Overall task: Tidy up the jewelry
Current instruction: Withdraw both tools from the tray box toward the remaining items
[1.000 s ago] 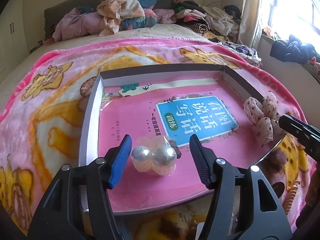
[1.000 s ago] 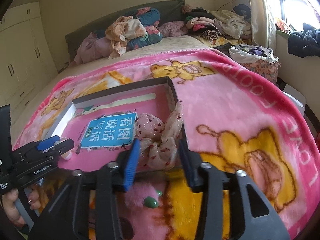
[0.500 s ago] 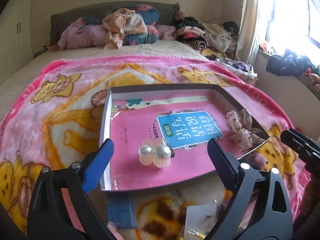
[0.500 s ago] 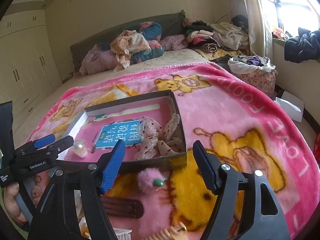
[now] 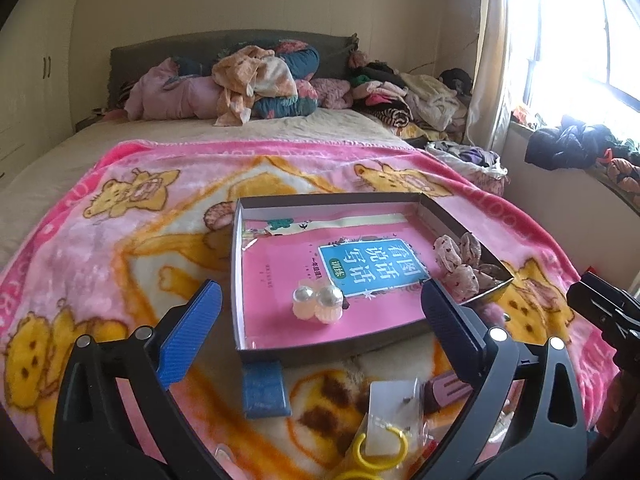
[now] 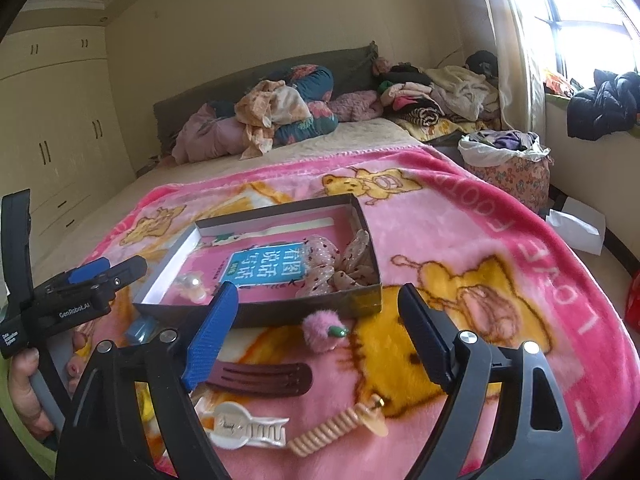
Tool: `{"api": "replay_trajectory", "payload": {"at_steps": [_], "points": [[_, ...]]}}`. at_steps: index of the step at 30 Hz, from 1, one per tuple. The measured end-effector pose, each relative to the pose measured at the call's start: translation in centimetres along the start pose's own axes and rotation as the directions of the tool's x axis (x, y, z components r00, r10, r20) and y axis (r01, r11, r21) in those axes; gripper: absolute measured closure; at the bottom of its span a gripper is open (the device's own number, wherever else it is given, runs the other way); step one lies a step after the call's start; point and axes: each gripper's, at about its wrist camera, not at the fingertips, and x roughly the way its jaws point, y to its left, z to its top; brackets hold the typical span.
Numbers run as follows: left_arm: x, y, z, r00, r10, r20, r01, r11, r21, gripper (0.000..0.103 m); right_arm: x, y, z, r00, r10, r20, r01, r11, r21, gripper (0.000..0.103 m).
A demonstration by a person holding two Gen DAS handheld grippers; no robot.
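Pink blanket [image 5: 120,208] is lying under a grey box [image 5: 236,280] on the bed. We are seeing a pearl hair tie [image 5: 318,304] sitting inside the box, near its left wall, and a spotted scrunchie [image 6: 332,264] resting in its right corner. We are holding the left gripper [image 5: 320,334] and the right gripper [image 6: 316,332] near the box. Their jaws are spreading apart, with nothing between them. A pink fluffy clip [image 6: 320,328] is lying just outside the box.
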Motion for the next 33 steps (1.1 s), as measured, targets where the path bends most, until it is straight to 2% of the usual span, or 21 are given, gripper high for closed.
{"api": "replay_trajectory", "payload": {"at_steps": [13,20,33], "points": [[-2.7,0.2,-2.7,1.0,0.007,0.003,-0.007,0.999,0.047,0.012,-1.9,1.6,-2.3,0.999,0.021,-0.026,-0.021,1.0,-0.02,0.023],[-3.3,0.5,-4.4,1.0,-0.008,-0.029,0.01,0.998,0.059,0.012,-2.5,2.2,-3.7,0.998,0.017,-0.053,-0.019,0.999,-0.033,0.023],[-3.4,0.5,-7.9,0.993,-0.02,-0.115,0.032,0.995,0.098,0.012,-2.2,1.6,-6.4,0.992,-0.034,-0.12,0.032,0.999,-0.014,0.023]]}}
